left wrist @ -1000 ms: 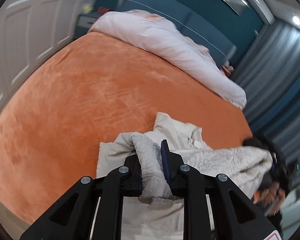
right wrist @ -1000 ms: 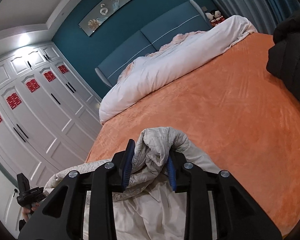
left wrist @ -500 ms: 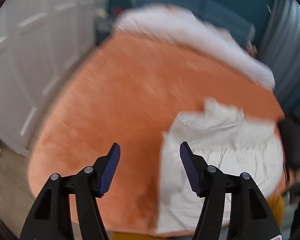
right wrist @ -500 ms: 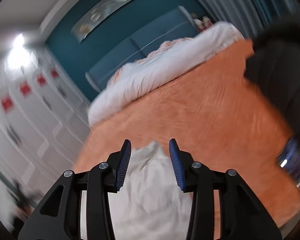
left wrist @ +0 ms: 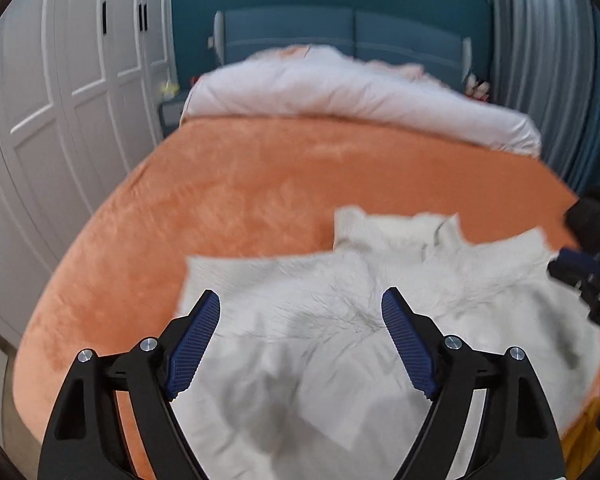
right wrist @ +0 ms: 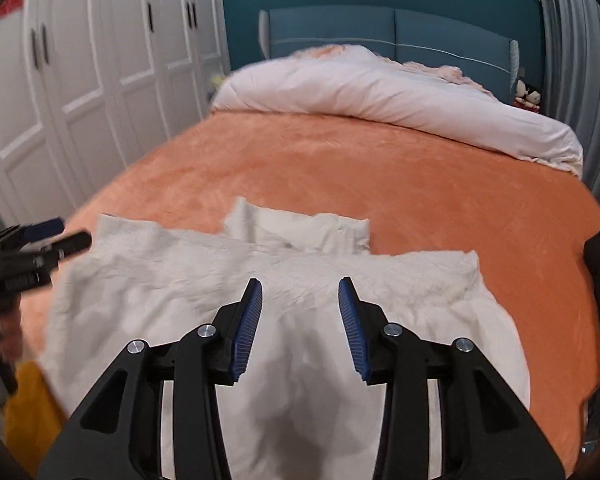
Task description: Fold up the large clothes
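Note:
A large cream-white garment (left wrist: 340, 320) lies spread on the near part of the orange bed (left wrist: 240, 184), its collar end pointing to the far side. It also shows in the right wrist view (right wrist: 300, 280). My left gripper (left wrist: 300, 300) is open and empty, held above the garment's near left part. My right gripper (right wrist: 300, 288) is open and empty, above the garment's near middle. The right gripper shows at the right edge of the left wrist view (left wrist: 584, 276), and the left gripper shows at the left edge of the right wrist view (right wrist: 32, 252).
A white duvet (right wrist: 380, 92) is bunched at the head of the bed against a blue headboard (right wrist: 388, 28). White wardrobe doors (right wrist: 80, 80) line the left side. Grey curtains (left wrist: 540, 60) hang at the right. Something yellow (right wrist: 28, 412) shows below the bed's near edge.
Both grippers let go of the bunched cloth and opened. They pulled back and up. The garment now lies spread on the bed.

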